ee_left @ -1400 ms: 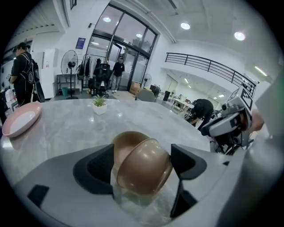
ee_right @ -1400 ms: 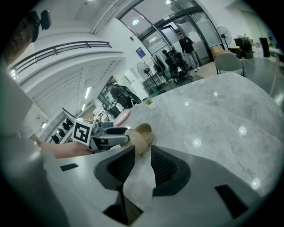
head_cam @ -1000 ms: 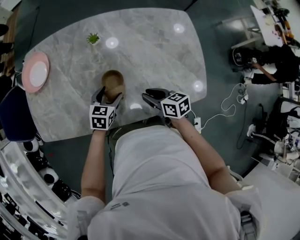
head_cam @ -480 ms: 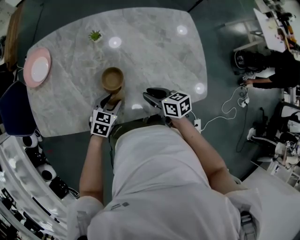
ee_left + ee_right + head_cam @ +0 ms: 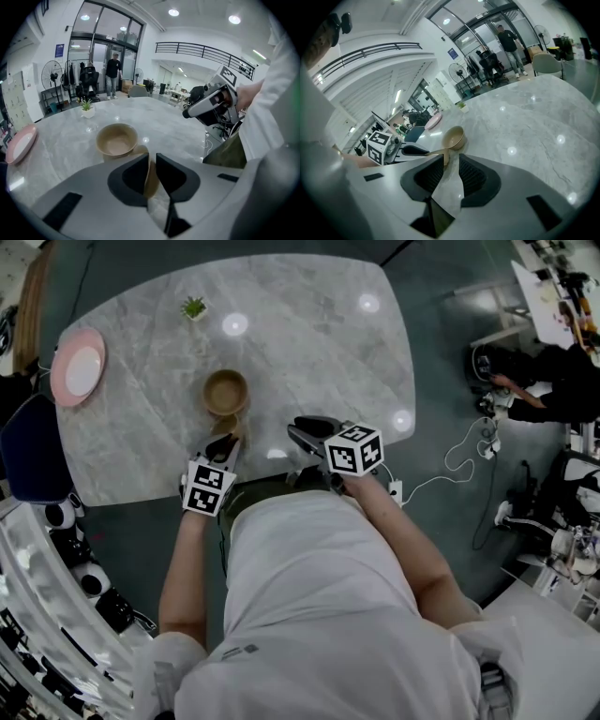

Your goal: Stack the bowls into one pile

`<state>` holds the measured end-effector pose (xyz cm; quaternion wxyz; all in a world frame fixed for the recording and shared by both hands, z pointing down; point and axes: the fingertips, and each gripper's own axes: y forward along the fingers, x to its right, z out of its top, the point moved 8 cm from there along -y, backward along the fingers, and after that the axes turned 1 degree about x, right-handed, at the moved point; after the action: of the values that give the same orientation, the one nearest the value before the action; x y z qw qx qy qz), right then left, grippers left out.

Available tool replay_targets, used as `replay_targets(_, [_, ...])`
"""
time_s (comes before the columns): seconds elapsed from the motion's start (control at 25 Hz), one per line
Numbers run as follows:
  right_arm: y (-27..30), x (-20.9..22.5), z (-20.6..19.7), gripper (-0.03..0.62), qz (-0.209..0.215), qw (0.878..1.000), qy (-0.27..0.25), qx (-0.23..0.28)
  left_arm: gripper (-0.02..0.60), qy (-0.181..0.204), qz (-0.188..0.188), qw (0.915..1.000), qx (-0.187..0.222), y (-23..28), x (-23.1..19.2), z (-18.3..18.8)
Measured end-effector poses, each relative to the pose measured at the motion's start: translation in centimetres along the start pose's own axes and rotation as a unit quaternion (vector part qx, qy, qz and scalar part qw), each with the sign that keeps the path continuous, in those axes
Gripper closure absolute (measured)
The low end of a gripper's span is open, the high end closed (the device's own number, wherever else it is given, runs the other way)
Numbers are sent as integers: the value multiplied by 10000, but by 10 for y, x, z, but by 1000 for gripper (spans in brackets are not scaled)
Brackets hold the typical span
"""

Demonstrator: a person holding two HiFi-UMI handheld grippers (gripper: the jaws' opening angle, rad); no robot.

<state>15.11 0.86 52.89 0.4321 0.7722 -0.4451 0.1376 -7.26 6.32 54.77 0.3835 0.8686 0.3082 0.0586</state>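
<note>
One tan bowl stands upright on the marble table, also seen in the left gripper view and the right gripper view. A second tan bowl lies just nearer to me. Its thin rim runs between the jaws of my left gripper, which are closing and press on it. My right gripper hangs over the table's near edge to the right, open, its jaws closing slightly with nothing between them. From that side the left gripper shows with the held bowl.
A pink plate lies at the table's far left edge, a small potted plant at the back. A dark chair stands left of the table. Cables lie on the floor to the right.
My left gripper has drawn back toward the table's near edge and its jaws have closed on the nearer bowl's rim. The right gripper has stayed in place.
</note>
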Motion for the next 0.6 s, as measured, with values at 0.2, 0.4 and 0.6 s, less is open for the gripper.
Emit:
replay_targets(0.2, [-2,-1,0,497,106,9999,-15,-16,535,-90,191,9998,-39,-10,5,-2])
replay_targets(0.4, [5,-5,4,500,288,9996,-64,-53,551,-195,508,9985,1,-27,3,-2])
replay_targets(0.6, [16,-10,11,502,465,9988,-121,-70,551,-237,824,9963,54,-45,-8,1])
